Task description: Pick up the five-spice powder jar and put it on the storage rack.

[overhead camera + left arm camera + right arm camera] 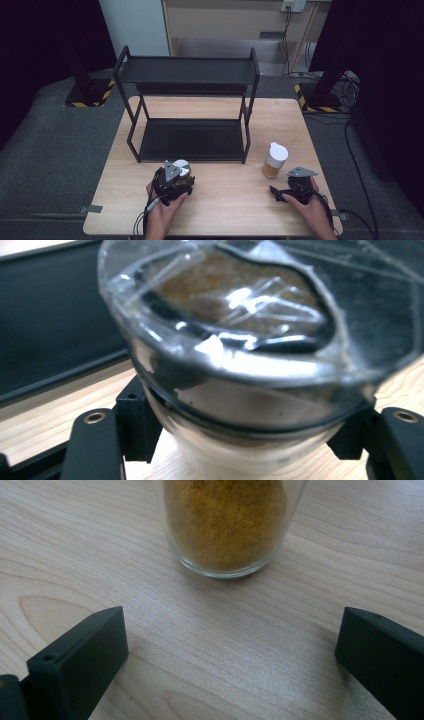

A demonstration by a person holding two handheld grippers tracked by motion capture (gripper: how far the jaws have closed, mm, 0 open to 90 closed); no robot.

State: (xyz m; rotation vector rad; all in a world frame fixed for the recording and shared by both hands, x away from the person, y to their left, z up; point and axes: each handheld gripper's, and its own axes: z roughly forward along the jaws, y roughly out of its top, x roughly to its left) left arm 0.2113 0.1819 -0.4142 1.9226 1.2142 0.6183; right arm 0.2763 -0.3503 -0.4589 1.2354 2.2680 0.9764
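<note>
- Nearest in, the left gripper (172, 186) sits at the front of the tabletop (225, 200), and its fingers (95, 445) are pinching a small jar with a clear domed lid (240, 340) low around its body, just under the dark band below the lid.
- In the left gripper view the jar leans a little toward the camera, brown contents showing under the glossy lid; I judge the grip looks low, so the lift should go straight up and slow, to keep that top-heavy lid from swinging.
- Over on the right, the right gripper (295, 189) rests on the tabletop with its fingers (80, 655) spread wide, nothing between them.
- Just ahead of those open fingers stands the spice jar (227, 525), a clear glass of orange-yellow powder; the high view shows its white cap (278, 151) on top.
- To take it well, I'd slide the right gripper forward level until the glass sits midway between the fingers, then close on the straight wall above the rounded base, not on the cap.
- The glass is smooth, so a firm, square squeeze matters; an off-centre close could push it over.
- Farther back stands the black two-tier rack (190, 100), lower shelf (192, 140) bare and open to the front.
- If the jars are bound for it, the lower shelf looks the easier entry; mind the front posts.
</note>
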